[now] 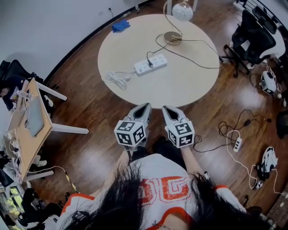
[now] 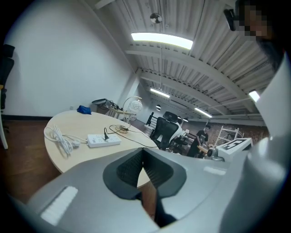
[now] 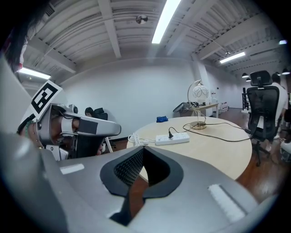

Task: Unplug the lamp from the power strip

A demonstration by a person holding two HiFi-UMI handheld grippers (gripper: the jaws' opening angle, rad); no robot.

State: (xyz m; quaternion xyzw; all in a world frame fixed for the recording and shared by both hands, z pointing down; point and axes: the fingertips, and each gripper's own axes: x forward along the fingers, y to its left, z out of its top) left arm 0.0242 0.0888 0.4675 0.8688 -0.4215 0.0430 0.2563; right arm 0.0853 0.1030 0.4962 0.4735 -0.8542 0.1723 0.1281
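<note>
A white power strip point(image 1: 150, 64) lies mid-table on the round beige table point(image 1: 180, 85), with a black plug point(image 1: 150, 62) in it. The plug's black cord runs to a lamp with a brass base point(image 1: 173, 37) and a white wire globe point(image 1: 182, 11) at the far edge. My left gripper point(image 1: 145, 107) and right gripper point(image 1: 167, 108) hang side by side over the floor, short of the table's near edge, both shut and empty. The strip point(image 2: 103, 140) shows ahead in the left gripper view, and the strip point(image 3: 172, 138) and lamp point(image 3: 198, 107) in the right gripper view.
A coiled white cable point(image 1: 116, 79) lies left of the strip. A blue cloth point(image 1: 120, 25) sits at the far left rim. Black office chairs point(image 1: 252, 38) stand to the right, a wooden desk point(image 1: 28, 130) to the left. Cables and another power strip point(image 1: 237, 144) lie on the floor at right.
</note>
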